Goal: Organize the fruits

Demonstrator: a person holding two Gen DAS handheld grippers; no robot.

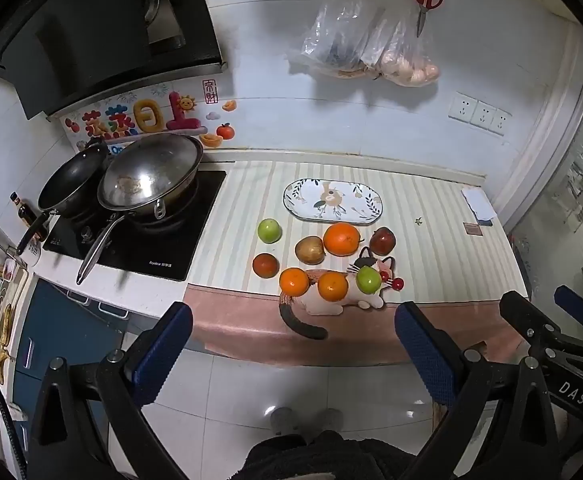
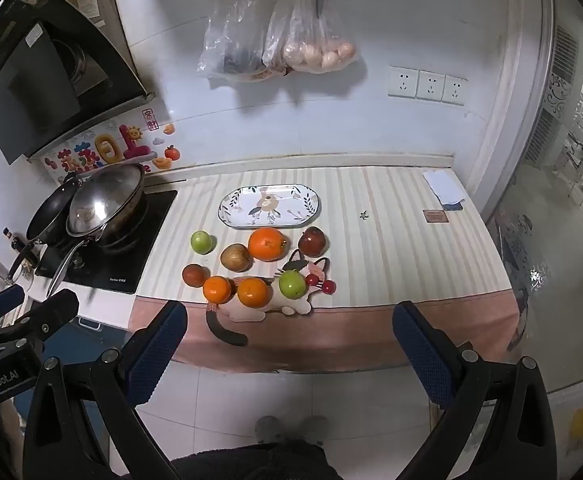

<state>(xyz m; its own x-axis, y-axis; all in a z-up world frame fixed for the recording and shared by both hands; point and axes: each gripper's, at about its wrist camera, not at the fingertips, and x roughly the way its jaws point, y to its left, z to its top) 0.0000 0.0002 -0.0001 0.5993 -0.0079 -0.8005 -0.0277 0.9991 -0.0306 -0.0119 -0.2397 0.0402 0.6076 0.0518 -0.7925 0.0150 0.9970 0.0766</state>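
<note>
Both the left tongs [image 1: 293, 344] and right tongs [image 2: 290, 342] hang spread and empty, short of the table's [image 2: 411, 240] near edge. The fruits [image 2: 266, 244] cluster mid-table, bare striped cloth at their 3 o'clock. At their 12 o'clock lies the oval plate [image 2: 268, 206], long axis 9-to-3.

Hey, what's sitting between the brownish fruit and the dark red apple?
The large orange lies between the brownish fruit and the dark red apple, touching or nearly touching the brownish one; both wrist views show it.
</note>
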